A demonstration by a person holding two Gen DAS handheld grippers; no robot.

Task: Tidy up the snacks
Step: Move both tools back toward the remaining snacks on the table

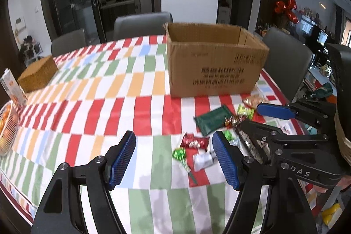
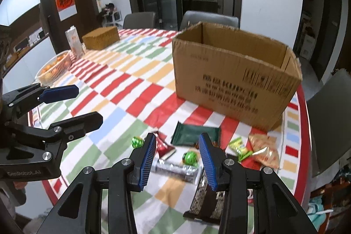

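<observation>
**Snack pile near the front edge, box standing open**

Checkered surface (image 2: 131, 84) first, carrying everything. Big cardboard box (image 2: 230, 71) open on top, toward the far right edge, nothing visible inside from here. Woven brown box (image 2: 101, 37), milk carton (image 2: 74, 42) and white basket of oranges (image 2: 54, 68) way off along the left edge.

Snacks bunched between the cardboard box and the near edge: dark green packet (image 2: 193, 135) closest to the box, dark patterned bar (image 2: 206, 196) at the near edge, silver wrapper (image 2: 175, 168), orange crinkly bag (image 2: 264, 149), red packet (image 2: 163, 146), lime packet (image 2: 239, 147), green foil candies (image 2: 190, 157) scattered around.

Left hand-held gripper (image 1: 173, 159) released, empty, hovering left of the pile. Right hand-held gripper (image 2: 177, 161) also released, narrower gap, nothing pinched, over the silver wrapper and a green candy.
</observation>
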